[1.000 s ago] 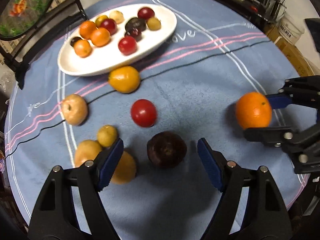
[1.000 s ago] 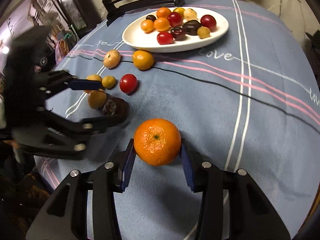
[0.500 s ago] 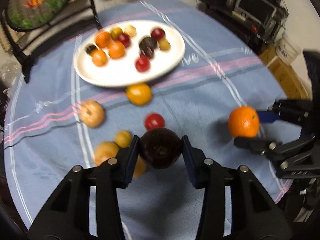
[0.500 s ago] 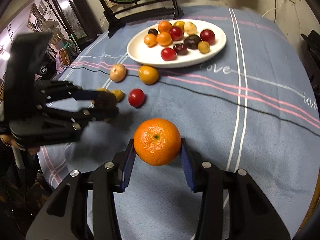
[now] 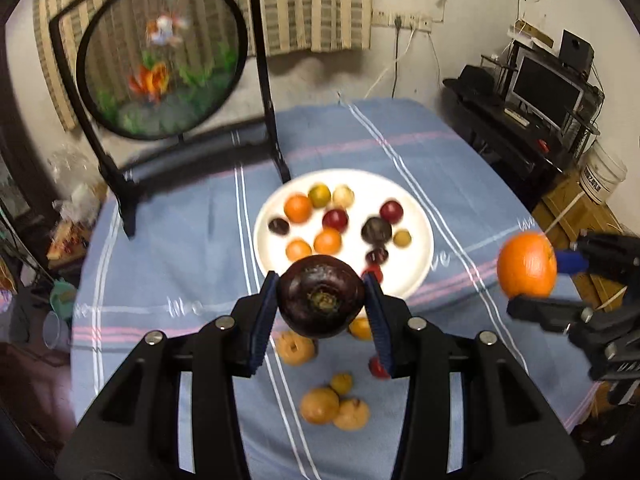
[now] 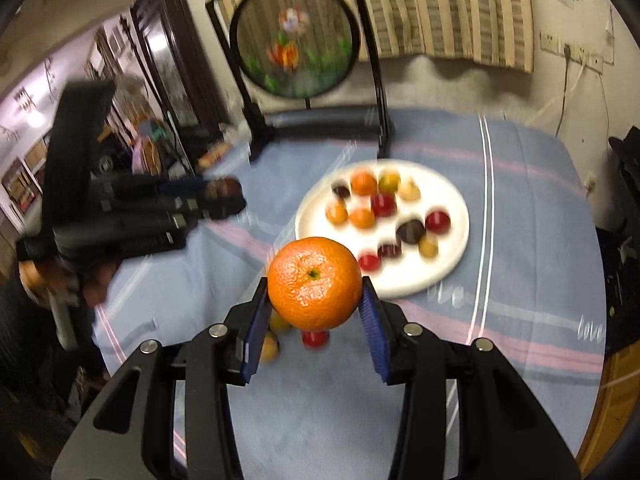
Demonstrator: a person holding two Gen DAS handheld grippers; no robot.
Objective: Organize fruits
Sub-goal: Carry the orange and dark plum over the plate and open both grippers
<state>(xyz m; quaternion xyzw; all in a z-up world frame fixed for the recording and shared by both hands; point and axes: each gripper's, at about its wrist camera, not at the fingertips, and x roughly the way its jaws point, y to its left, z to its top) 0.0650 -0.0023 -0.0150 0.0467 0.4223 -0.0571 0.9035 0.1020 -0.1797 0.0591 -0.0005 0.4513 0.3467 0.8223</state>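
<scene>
— Where do we find the plate [image 5: 416, 276]?
— On the bench [image 5: 168, 248], before the round screen [image 5: 160, 60] at the far edge. We count about a dozen fruits on it.
— And the loose fruits [image 5: 332, 404]?
— On the bench nearer us than the plate, in a cluster.

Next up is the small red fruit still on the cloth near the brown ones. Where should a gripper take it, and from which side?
Grip the small red fruit across its widest middle, coming down from above. It is round, so no side grips better, and it sits apart from the brown fruits, leaving room for both fingers. Both grippers are full now: dark fruit left, orange right.
</scene>
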